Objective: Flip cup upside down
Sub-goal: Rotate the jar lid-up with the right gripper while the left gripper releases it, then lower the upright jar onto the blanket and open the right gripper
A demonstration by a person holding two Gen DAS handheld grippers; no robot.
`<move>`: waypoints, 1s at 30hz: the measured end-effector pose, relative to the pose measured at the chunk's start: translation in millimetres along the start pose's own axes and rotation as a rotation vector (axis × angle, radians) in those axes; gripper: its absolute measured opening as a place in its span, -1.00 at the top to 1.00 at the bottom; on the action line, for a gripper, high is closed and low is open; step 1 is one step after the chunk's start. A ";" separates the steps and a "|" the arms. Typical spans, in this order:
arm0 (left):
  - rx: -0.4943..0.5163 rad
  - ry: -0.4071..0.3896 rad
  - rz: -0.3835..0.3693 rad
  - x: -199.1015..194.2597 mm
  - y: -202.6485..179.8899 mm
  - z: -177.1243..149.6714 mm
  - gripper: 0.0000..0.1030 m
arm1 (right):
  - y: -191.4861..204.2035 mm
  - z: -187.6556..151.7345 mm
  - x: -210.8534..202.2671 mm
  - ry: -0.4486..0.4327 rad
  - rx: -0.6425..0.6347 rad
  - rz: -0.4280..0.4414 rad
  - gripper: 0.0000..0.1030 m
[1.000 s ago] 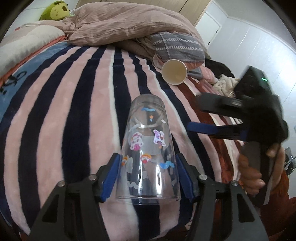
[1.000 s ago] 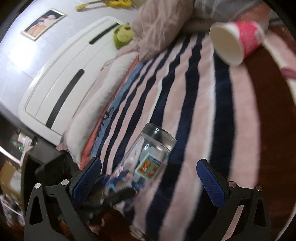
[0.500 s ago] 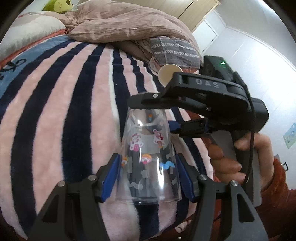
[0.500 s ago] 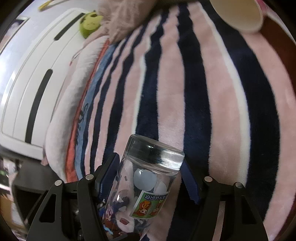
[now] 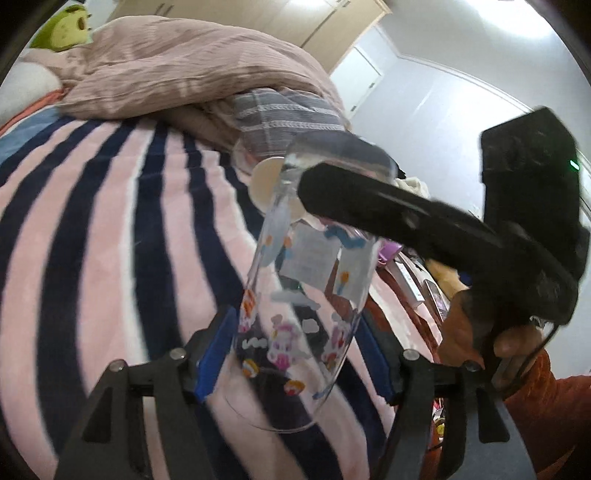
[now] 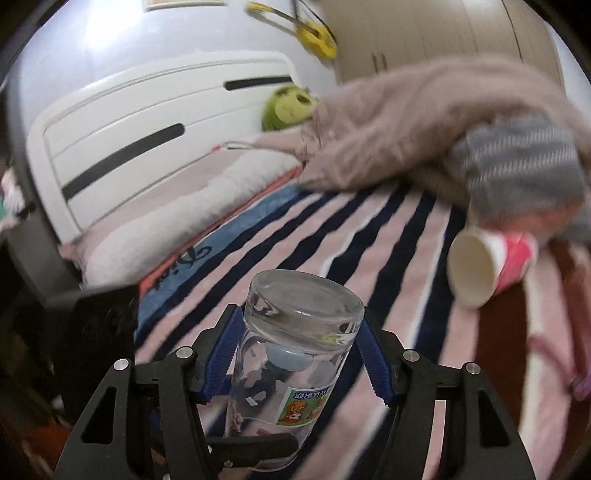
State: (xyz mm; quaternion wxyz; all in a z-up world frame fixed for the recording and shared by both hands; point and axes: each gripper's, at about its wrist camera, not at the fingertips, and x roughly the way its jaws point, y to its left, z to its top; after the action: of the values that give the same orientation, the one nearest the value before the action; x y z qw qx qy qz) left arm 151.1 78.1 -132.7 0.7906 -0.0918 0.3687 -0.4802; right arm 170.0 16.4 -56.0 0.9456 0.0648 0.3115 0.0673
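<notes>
Black claw [image 6: 295, 354], blue pads [image 6: 221, 354]

Home bedroom. Bed covered with a pink/navy striped blanket [image 5: 110, 229]; rumpled pinkish duvet [image 5: 177, 74] heaped at the far end, grey striped pillow [image 5: 284, 114] beside it. White headboard [image 6: 155, 140] on the far left in the right wrist view, green plush toy [image 6: 288, 107] near it. Wooden wardrobe doors [image 5: 332, 26] and a white door [image 5: 360, 81] at the far wall.
</notes>
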 end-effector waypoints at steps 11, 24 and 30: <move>0.179 0.042 0.114 9.7 -28.6 -22.2 -0.24 | 37.2 -49.2 -28.1 -0.099 -0.308 -0.053 -0.11; 0.196 0.061 0.153 8.9 -33.8 -24.7 -0.45 | 51.7 -59.3 -35.8 -0.072 -0.357 -0.073 -0.10; 0.216 0.051 0.147 5.7 -38.2 -25.2 -0.60 | 48.6 -57.6 -37.4 -0.062 -0.337 -0.068 -0.40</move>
State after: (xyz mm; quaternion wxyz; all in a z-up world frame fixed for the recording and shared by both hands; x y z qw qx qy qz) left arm 109.3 58.7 -134.3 0.8195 0.0333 0.3405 -0.4598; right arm 101.5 62.5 -72.3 0.9539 -0.1034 0.2687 0.0846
